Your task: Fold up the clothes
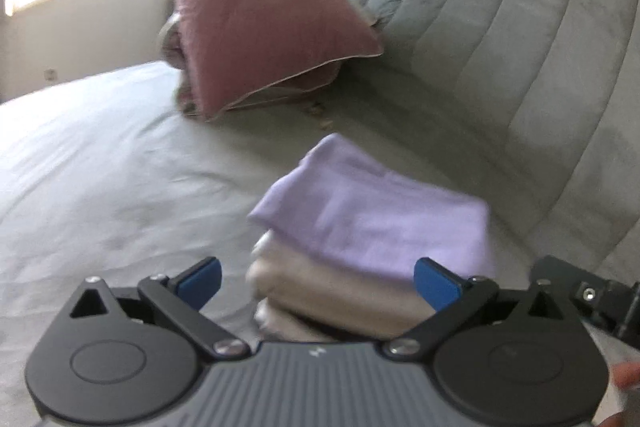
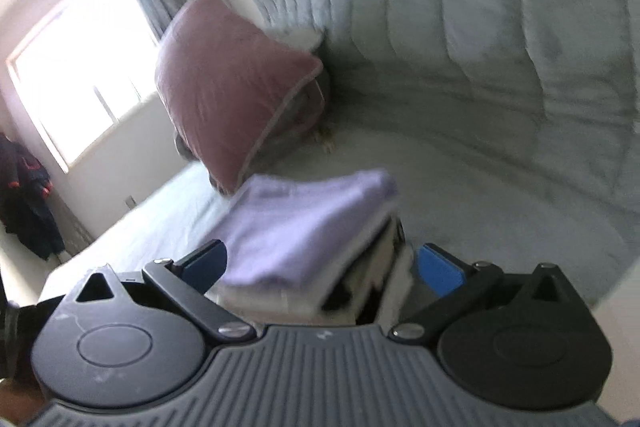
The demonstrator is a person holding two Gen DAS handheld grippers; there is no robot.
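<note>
On the grey bed, near the pink pillow, the folded stack, lilac garment topmost, sits between wide-open left gripper and right gripper; nudging could topple it.

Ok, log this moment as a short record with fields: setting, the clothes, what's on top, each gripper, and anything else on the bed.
setting: bed with a grey padded headboard
clothes: stack of folded clothes on the bed
top item: lilac folded garment, over cream pieces
left gripper: open, holding nothing, jaws either side of the stack's near edge
right gripper: open, holding nothing, close to the stack
other: pink pillow leaning at the headboard
image quality: motion blur, so fine detail is unclear
</note>
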